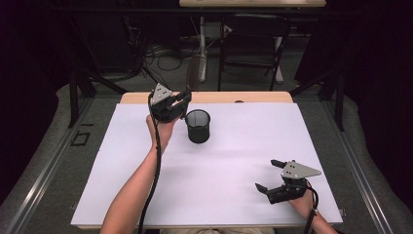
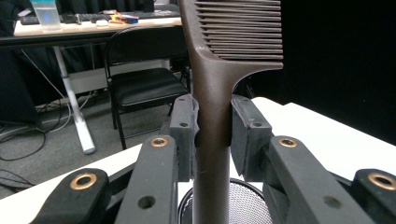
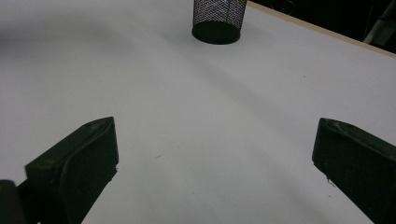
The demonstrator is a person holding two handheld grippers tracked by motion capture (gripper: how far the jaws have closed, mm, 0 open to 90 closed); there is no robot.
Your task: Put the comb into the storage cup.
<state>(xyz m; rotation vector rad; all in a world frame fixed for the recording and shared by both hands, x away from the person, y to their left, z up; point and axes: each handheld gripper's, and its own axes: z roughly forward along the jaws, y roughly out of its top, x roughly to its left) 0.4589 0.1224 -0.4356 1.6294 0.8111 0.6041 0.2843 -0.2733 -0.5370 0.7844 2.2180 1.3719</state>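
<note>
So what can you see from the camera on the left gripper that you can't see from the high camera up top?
The left gripper view shows a brown comb standing upright, its handle pinched between the left gripper's fingers, teeth at the top, with a folding chair behind.

The high view shows the right gripper resting wide open near the front right of the white table, and the person's forearms.

Both show the black mesh cup, which sits right below the comb's handle, and the left gripper itself.

bright table, dark surroundings (soft focus)
</note>
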